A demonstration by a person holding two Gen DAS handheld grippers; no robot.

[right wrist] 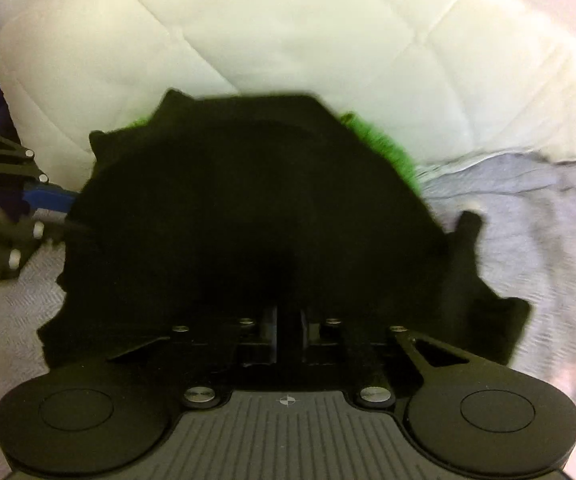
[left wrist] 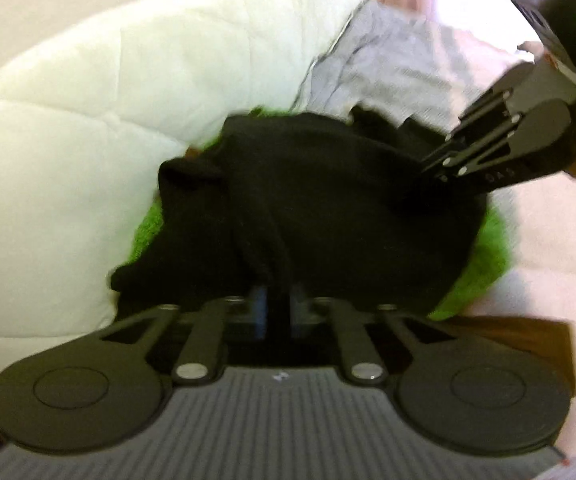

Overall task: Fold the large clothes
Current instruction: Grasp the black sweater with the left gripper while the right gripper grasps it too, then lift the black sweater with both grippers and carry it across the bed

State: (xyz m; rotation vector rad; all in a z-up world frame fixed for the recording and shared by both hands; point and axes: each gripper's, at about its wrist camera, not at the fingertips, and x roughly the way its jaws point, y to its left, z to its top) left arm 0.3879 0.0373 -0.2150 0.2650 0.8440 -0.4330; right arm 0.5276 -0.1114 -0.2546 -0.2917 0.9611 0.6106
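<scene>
Black garment (left wrist: 328,200) lies bunched on the bed, on top of something fuzzy green (left wrist: 484,256), with a white quilt (left wrist: 87,128) behind it and a grey sheet (left wrist: 388,64) to the side. It reads as soft, limp knit: light, no stiffness, will sag and drag wherever it's unsupported, and grips the fuzzy layer rather than sliding. Best hold is an edge or corner, two points well apart so it hangs flat (a pinch mid-body just lifts a lump). Left gripper (left wrist: 277,300) is closed down to almost nothing at the near edge of the cloth; black fabric sits right at the fingertips and appears pinched, though black on black makes the exact bite hard to see. Right gripper (right wrist: 288,316) is likewise nearly shut at its own near edge, tips buried in dark cloth, so likely clamped on fabric too. In the left view the right one comes in from the right side, touching the garment well apart from the left. Both frames are blurred.
</scene>
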